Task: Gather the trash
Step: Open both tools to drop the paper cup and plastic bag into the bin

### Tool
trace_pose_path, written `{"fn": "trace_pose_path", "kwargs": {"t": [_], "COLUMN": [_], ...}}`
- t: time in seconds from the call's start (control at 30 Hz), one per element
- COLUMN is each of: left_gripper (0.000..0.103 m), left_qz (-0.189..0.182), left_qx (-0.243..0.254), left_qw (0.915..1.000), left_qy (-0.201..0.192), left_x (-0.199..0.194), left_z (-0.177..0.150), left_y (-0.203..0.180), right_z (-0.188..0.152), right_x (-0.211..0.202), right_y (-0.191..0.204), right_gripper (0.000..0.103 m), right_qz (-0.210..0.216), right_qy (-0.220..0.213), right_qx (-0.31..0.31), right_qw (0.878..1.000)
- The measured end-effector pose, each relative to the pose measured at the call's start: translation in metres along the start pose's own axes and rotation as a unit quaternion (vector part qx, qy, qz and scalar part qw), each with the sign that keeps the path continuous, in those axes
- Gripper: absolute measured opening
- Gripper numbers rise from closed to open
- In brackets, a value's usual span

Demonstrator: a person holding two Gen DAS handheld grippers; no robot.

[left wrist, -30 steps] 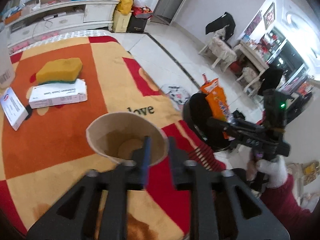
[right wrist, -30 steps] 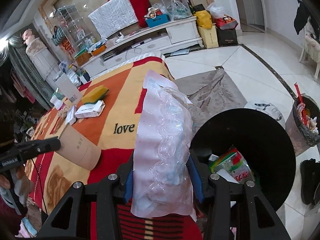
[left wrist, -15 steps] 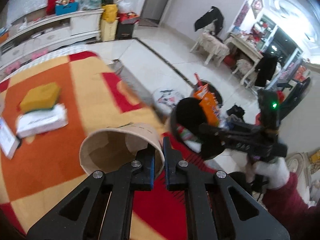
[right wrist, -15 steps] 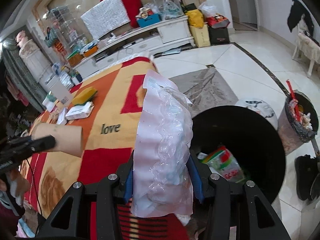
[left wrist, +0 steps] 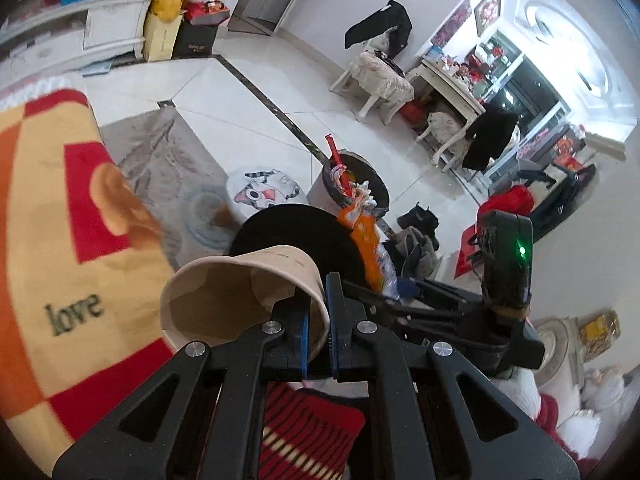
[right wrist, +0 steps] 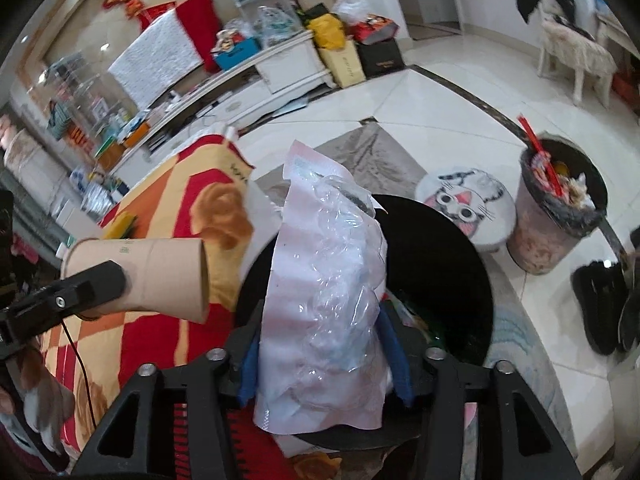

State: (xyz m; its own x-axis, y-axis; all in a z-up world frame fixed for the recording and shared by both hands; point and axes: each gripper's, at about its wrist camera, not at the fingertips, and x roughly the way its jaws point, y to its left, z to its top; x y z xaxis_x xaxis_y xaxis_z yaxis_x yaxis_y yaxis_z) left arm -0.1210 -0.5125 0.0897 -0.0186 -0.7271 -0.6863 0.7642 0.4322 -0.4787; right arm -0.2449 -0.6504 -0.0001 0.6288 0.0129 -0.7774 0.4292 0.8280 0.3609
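Left claw [left wrist: 318, 332]: clamped on rim wall of paper cup [left wrist: 240, 300], one finger inside the mouth, one outside.
Paper cup: held on its side in the air, long axis near level, mouth toward the left wrist camera, base toward the black bin [left wrist: 296, 232]; over the edge of the blanket-covered desk [left wrist: 48, 208].
Right claw [right wrist: 322, 360]: clamped on plastic wrapper [right wrist: 324, 292], fingers pressed to both flanks.
Plastic wrapper: upright, long axis vertical, in front of and above the opening of the black bin [right wrist: 436, 264].
Bin relative to claws: directly ahead and below right claw; ahead and right of left claw, just beyond cup base.
Nearer hand: right, judged.
Likely next move: wrapper release into bin; cup to follow.
Second bin [right wrist: 560, 220]: well apart, already full.
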Motion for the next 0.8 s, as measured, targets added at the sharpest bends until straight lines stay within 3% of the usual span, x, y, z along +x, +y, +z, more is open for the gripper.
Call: {"fn": "trace_pose_path", "kwargs": {"t": [0.03, 0.07, 0.1, 0.13, 0.17, 0.37, 0.57, 0.8], "left_gripper": [0.009, 0.014, 0.034, 0.056, 0.062, 0.062, 0.062, 0.062], "left_qz": [-0.001, -0.003, -0.01, -0.017, -0.028, -0.015, 0.038, 0.076], "left_qx": [-0.003, -0.006, -0.012, -0.019, -0.028, -0.028, -0.021, -0.035], "left_qw": [1.0, 1.0, 0.9999, 0.9997, 0.9992, 0.9995, 0.9987, 0.9959], "left_qy": [0.001, 0.003, 0.004, 0.004, 0.001, -0.006, -0.026, -0.034], "left_x": [0.006, 0.009, 0.013, 0.014, 0.015, 0.002, -0.018, -0.037], "left_z": [0.001, 0.001, 0.002, 0.002, 0.002, 0.001, -0.009, -0.027], "left_y": [0.001, 0.001, 0.002, 0.004, 0.006, 0.008, 0.017, 0.041], "right_z": [0.0, -0.001, -0.002, -0.003, -0.004, -0.01, -0.015, -0.023], "right_x": [0.002, 0.002, 0.001, 0.001, 0.001, -0.001, 0.003, 0.009], "right_y": [-0.006, -0.009, -0.013, -0.014, -0.017, -0.02, -0.004, 0.027], "right_gripper": [0.063, 0.077, 0.087, 0.088, 0.088, 0.088, 0.088, 0.088], "right_qz": [-0.003, -0.008, -0.014, -0.017, -0.015, -0.017, -0.024, -0.049], "right_qy": [0.004, 0.004, 0.002, 0.001, 0.001, 0.006, 0.011, 0.008], "right_qx": [0.009, 0.016, 0.022, 0.025, 0.029, 0.031, 0.006, -0.036], "right_qw": [1.0, 1.0, 1.0, 1.0, 0.999, 0.999, 1.0, 0.998]}}
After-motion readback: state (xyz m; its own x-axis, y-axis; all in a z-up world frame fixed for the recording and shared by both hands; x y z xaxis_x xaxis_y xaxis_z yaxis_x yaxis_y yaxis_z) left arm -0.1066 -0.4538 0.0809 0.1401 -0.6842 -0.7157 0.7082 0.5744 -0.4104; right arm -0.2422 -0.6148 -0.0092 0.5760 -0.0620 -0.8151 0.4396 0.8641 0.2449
